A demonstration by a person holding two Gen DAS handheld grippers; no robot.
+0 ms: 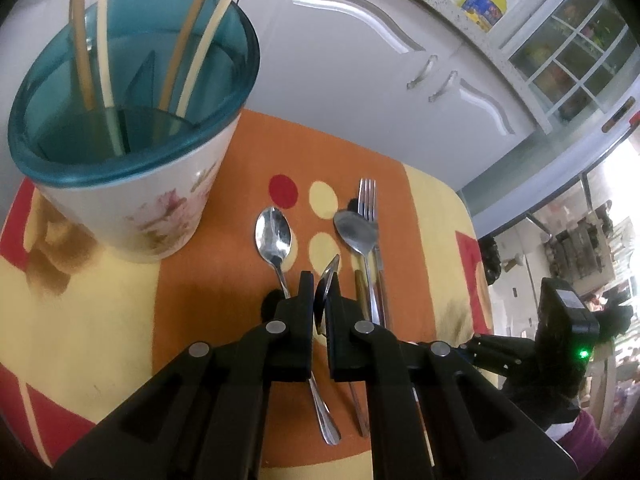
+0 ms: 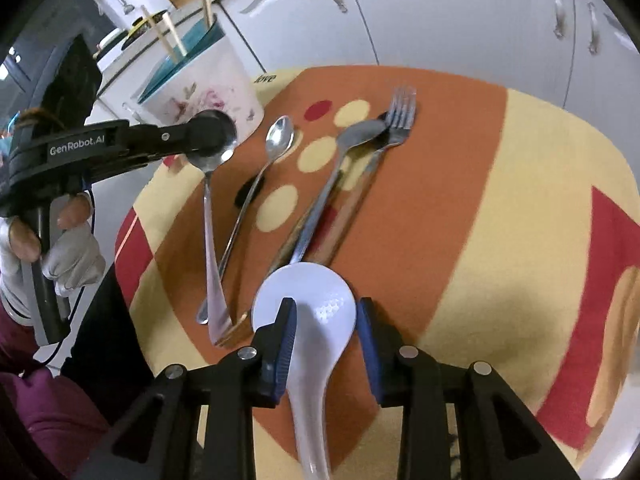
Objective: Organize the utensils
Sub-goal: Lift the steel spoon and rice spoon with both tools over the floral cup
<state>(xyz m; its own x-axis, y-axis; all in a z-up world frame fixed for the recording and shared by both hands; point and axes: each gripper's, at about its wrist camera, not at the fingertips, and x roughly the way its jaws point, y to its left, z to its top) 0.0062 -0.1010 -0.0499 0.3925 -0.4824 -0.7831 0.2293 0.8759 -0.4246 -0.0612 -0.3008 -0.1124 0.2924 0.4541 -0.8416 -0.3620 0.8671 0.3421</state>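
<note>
My left gripper is shut on the bowl of a metal spoon, lifted off the cloth. The right wrist view shows that left gripper with the held spoon hanging handle-down. My right gripper is open, its blue pads on either side of a white ceramic spoon lying on the cloth, with a gap on the right side. A teaspoon, a larger spoon and a fork lie side by side on the cloth. The teal-rimmed floral holder contains chopsticks.
A small table with an orange, yellow and red cloth bears everything. White cabinet doors stand close behind it. The table's rounded edge drops off at the right. A gloved hand grips the left tool.
</note>
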